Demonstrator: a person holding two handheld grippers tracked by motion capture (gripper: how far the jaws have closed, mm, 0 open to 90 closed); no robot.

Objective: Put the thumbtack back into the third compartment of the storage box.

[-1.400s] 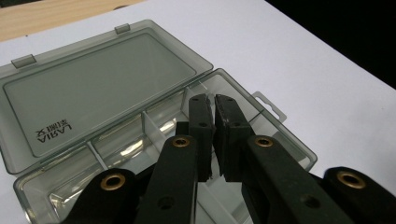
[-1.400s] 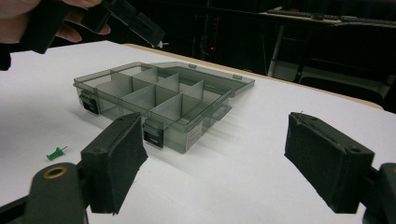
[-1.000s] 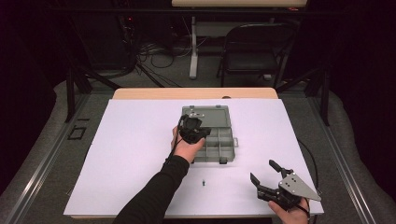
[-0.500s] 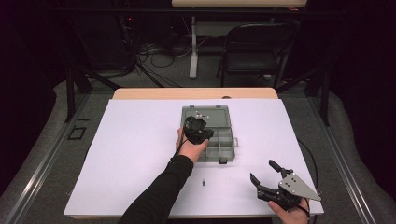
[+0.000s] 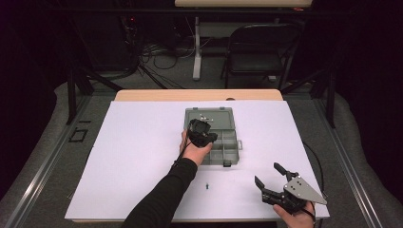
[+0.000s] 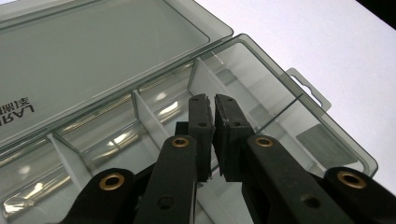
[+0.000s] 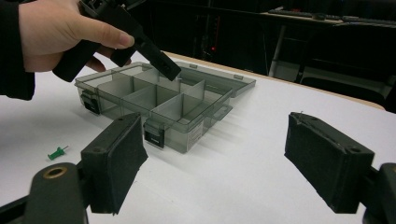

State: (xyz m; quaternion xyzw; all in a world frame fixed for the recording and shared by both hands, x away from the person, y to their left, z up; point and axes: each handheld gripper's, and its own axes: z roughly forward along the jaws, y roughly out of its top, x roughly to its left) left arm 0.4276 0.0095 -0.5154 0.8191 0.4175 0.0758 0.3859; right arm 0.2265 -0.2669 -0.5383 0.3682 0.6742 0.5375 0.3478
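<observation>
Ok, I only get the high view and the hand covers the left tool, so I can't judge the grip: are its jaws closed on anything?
Observer: In the left gripper view the left tool has its pads almost together, and I see nothing between them.
Operator: Where are its tips?
Observer: Over the middle compartments of the open box. The ones I can see look empty.
Operator: And that speck on the paper near me?
Observer: The right gripper view shows it is a green pushpin, lying on its side, apart from the box.
</observation>
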